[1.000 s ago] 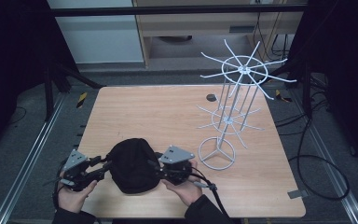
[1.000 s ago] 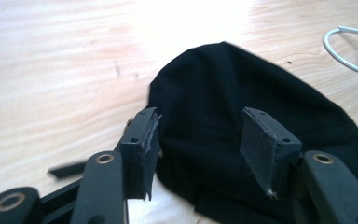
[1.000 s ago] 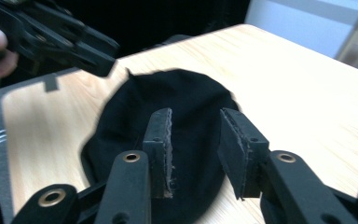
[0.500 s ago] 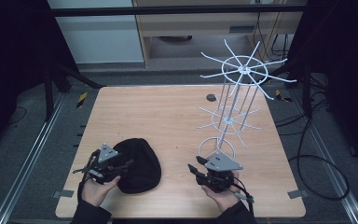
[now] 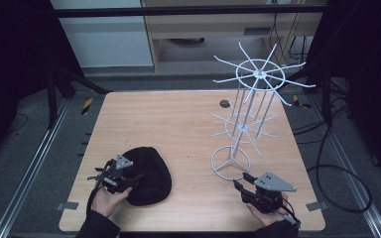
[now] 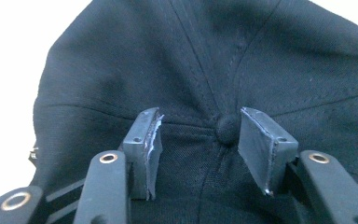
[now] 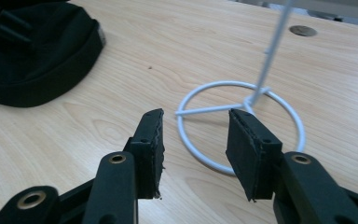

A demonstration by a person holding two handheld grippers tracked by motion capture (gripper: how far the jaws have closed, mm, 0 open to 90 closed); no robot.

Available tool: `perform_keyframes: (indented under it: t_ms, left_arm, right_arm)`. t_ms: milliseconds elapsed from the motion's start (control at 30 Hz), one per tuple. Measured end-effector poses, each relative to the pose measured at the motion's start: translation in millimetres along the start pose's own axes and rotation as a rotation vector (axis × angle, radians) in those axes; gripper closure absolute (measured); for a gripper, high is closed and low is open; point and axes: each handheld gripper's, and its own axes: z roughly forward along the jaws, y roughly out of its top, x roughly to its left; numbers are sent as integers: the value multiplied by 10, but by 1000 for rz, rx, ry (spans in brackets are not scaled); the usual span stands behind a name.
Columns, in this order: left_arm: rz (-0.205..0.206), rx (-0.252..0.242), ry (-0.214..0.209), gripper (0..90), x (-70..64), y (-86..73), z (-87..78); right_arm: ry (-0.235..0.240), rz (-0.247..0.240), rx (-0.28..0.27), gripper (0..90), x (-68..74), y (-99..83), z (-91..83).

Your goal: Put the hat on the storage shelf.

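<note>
A black cap (image 5: 150, 174) lies crown up near the table's front left. My left gripper (image 5: 130, 177) reaches onto its left side. In the left gripper view that gripper (image 6: 198, 135) is open, its jaws set on the crown fabric (image 6: 205, 60), with the cap's top button (image 6: 227, 128) just inside the right jaw. My right gripper (image 5: 242, 182) is open and holds nothing at the front right, pointing at the base ring (image 5: 230, 161) of a white wire rack (image 5: 252, 91). The right gripper view has the gripper (image 7: 195, 140) just short of the ring (image 7: 209, 110), with the cap (image 7: 32, 56) far left.
The wooden table (image 5: 168, 124) is bare between the cap and the rack. A small dark round disc (image 5: 224, 103) sits at the back by the rack and appears again as the disc (image 7: 303, 31). The rack's wire arms spread wide overhead. Cables trail on the floor at right.
A second ago both grippers flanked the cap. The right gripper has left it and moved right to the rack's base. The left gripper has shifted onto the cap's left side.
</note>
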Motion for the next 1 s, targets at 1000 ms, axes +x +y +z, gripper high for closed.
perform_keyframes:
  t_ms: [1000]
  left_arm:
    - [2,107,-67,766,-35,93,203]
  right_arm:
    - [-100,54,25,576,-366,-107,-61]
